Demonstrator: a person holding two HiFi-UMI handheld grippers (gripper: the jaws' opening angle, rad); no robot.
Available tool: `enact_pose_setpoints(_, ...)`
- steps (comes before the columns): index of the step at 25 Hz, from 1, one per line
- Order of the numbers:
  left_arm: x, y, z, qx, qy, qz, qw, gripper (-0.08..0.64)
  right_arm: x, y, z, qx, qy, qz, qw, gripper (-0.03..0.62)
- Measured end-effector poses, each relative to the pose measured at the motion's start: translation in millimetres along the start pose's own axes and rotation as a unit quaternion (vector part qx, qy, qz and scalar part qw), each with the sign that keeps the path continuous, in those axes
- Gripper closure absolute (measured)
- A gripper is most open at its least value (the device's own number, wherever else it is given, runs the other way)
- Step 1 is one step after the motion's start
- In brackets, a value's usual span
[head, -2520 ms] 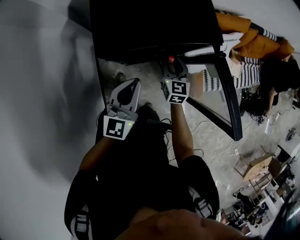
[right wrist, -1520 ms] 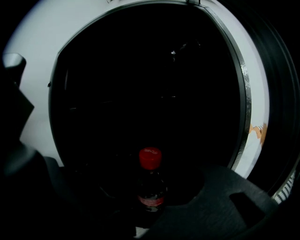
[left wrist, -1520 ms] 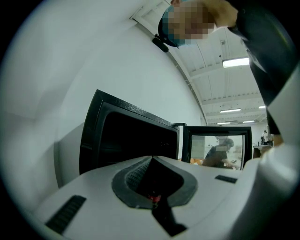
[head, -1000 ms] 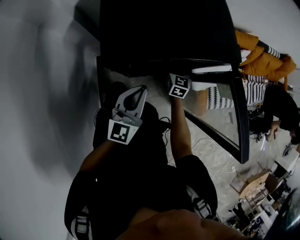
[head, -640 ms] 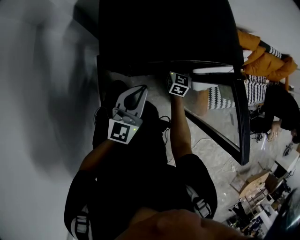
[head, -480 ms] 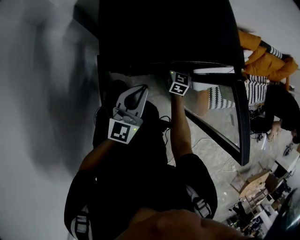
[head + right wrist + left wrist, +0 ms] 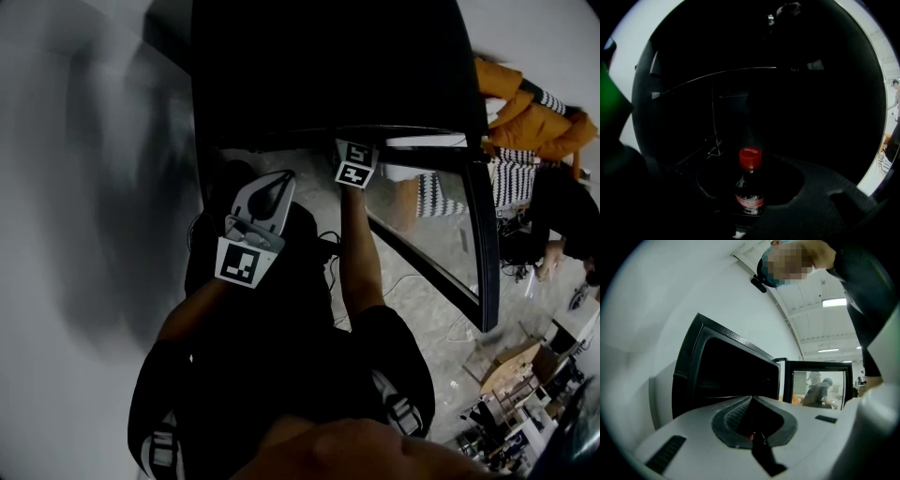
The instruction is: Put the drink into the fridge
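The person stands close up to a black fridge (image 7: 319, 66) set against a white wall (image 7: 75, 206), with its glass door (image 7: 476, 234) swung wide to their right. The right gripper (image 7: 751, 180) reaches into the dark cabinet. From above, only its marker cube (image 7: 355, 164) shows at the lip of the opening, at the end of the right forearm (image 7: 361, 253).

Its jaws are clamped on a small drink bottle (image 7: 749, 194), which stands upright between them. The bottle holds dark liquid and has a pale label with a red band and a red cap (image 7: 750, 158). It is inside the fridge's opening, and a thin wire shelf (image 7: 717, 73) runs across higher up behind it. Whether its base rests on anything I can't make out in the gloom.

The left gripper (image 7: 278, 178) hangs outside the fridge, just beside the person's body and lower left of the marker cube, pointing toward the cabinet's front edge. Its white jaws are closed tip to tip, with nothing between the pads.

The floor (image 7: 422, 300) is pale and speckled, with a thin cable trailing across it. Past the door an orange jacket (image 7: 525, 108) lies over black-and-white striped cloth (image 7: 511, 169). In the left gripper view another person shows through the pane — small and blurred.
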State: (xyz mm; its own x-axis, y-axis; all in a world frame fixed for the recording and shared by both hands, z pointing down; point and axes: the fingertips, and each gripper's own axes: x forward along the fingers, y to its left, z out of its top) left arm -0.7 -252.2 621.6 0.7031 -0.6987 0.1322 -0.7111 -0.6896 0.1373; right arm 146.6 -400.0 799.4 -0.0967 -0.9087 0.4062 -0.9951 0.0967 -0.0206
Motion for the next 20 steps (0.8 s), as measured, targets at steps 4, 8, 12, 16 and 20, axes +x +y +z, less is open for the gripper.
enact_pose_setpoints(4,0.9,-2.4,2.1,0.000,0.001,-0.002,1.0000,0.555,0.7,-2.5,-4.1,-0.003,0.008,-0.002,1.000,0.449)
enact_pose_setpoints(8,-2.9,-3.7,7.4,-0.007,0.005,0.001,1.0000,0.555,1.8,-2.9,-5.1,0.000,0.013,-0.004,1.000,0.446)
enact_pose_setpoints(12,-7.5,-5.7,13.5,-0.008,0.008,0.006,0.9999,0.555,-0.1,-2.1,-4.3,-0.002,0.019,-0.001,1.000,0.405)
enact_pose_setpoints(16,-14.7,-7.6,20.0,-0.006,0.006,0.011,0.9999,0.555,-5.1,2.2,-2.5,-0.001,0.021,0.002,1.000,0.386)
enact_pose_setpoints(20,-21.9,-9.4,29.4,-0.010,0.010,0.019,0.9997,0.555,-17.6,2.0,10.5,0.004,0.016,-0.004,1.000,0.380)
